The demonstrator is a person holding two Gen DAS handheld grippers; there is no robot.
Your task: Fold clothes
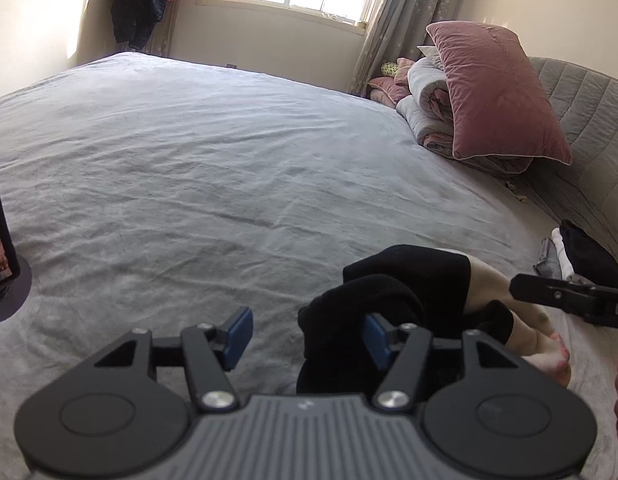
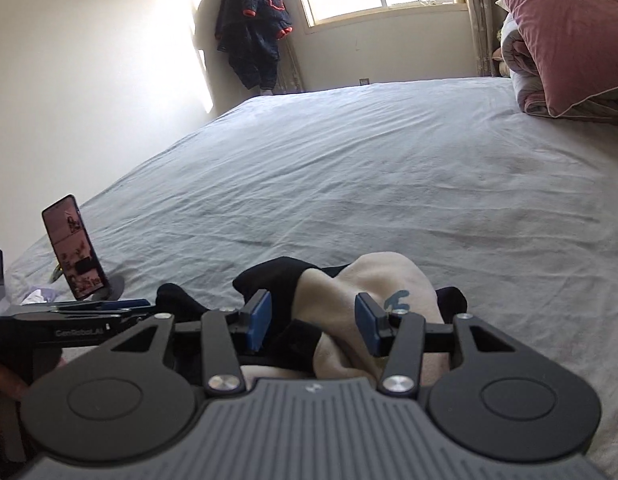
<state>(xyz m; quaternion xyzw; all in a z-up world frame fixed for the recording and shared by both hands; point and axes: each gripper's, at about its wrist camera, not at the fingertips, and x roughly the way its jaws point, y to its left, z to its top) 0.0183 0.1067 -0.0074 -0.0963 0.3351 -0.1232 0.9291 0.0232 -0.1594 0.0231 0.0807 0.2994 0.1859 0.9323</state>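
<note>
Spread left gripper (image 1: 307, 338) and right gripper (image 2: 313, 328) flank rumpled black-and-cream cloth garment (image 2: 349, 300) at six o'clock; folding looks unfinished.

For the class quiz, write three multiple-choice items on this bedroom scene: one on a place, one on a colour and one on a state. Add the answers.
1. Where does the pink pillow lean?
A) on the window ledge
B) against the folded quilt
C) on the floor

2. What colour is the bed sheet?
A) grey
B) green
C) red

3. How is the phone placed?
A) lying flat
B) upright on its stand, screen lit
C) wrapped in cloth

Answers: B, the pillow rests on the quilt. A, the sheet is grey all over. B, the phone stands on the stand with a picture showing.
</note>
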